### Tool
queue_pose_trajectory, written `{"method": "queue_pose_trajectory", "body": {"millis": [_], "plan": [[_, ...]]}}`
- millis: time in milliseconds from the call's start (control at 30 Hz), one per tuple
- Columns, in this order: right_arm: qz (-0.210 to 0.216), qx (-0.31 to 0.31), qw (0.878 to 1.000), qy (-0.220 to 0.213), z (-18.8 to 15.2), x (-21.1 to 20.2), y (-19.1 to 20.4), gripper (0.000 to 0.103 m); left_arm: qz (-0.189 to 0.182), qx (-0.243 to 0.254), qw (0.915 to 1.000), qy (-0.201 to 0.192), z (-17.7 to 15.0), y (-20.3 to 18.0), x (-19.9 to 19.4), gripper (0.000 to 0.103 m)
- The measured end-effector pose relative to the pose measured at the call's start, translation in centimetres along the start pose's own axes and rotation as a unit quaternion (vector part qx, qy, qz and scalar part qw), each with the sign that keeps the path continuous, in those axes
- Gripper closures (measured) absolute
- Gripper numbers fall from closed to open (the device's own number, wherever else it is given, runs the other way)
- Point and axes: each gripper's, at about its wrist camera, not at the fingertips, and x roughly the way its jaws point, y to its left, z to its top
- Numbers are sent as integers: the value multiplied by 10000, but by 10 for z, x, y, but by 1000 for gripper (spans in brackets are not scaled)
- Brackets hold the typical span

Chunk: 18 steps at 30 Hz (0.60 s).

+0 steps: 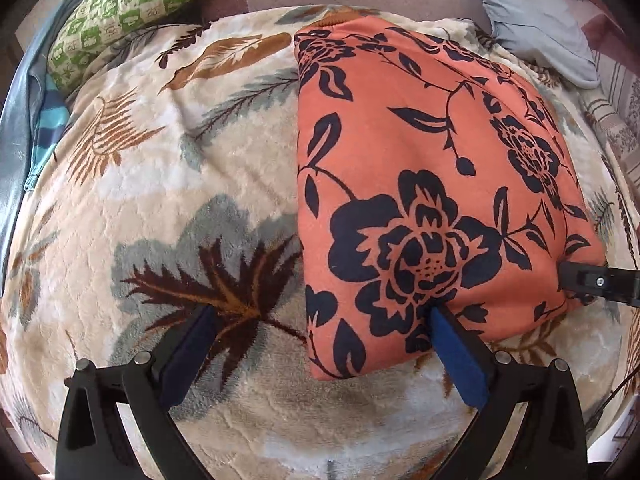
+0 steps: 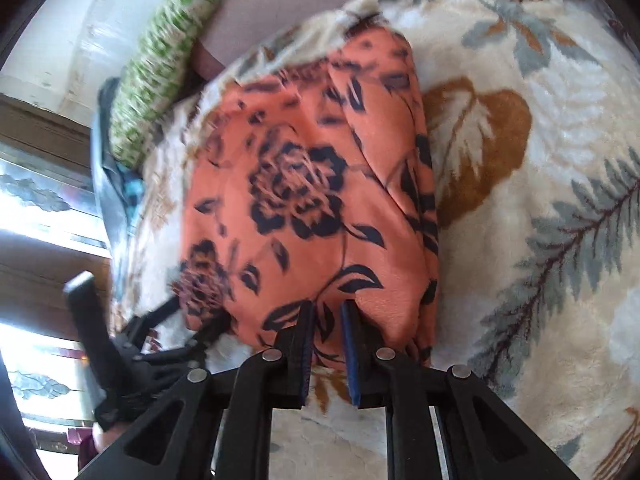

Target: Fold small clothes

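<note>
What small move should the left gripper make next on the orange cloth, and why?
Probably close the left gripper on the near edge of the orange floral cloth: its jaws stand wide open there, while the right gripper already pinches the neighbouring corner.

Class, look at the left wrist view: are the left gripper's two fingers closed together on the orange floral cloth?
No: the left gripper stands wide open, one finger over the leaf-print blanket, the other at the orange floral cloth.
</note>
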Motion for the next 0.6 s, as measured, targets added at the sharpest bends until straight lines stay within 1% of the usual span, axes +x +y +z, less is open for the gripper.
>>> {"method": "queue_pose_trajectory", "body": {"millis": [67,100,200,267,333,367,400,433,467,600], "plan": [[26,6,10000,-72,2,-3,2,88,10,73,10000,-32,1,-2,-9,0],[83,-28,9998,-169,3,-10,4,88,13,141,9998,-114,2,-3,-16,0],[401,-1,9965,-731,9,-36,2,87,-25,177,9987,-468,7,1,-40,0],[631,212,9920,-1076,14,-49,-8,87,-92,70,9978,-647,15,7,-52,0],[685,477,9874,-1342,19,-56,-20,85,-146,-54,9973,-723,26,14,-55,0],[670,605,9859,-1411,22,-57,-25,78,-144,-134,9972,-718,31,17,-55,0],[686,740,9843,-1450,25,-58,-31,63,-147,-225,9972,-702,38,20,-53,0],[726,911,9818,-1499,26,-58,-37,51,-186,-296,9971,-676,44,23,-49,0],[799,1088,9781,-1583,27,-58,-42,32,-236,-347,9971,-638,49,25,-45,0],[987,1434,9717,-1595,33,-54,-58,32,-277,-492,9966,-600,67,27,-28,0]]}}
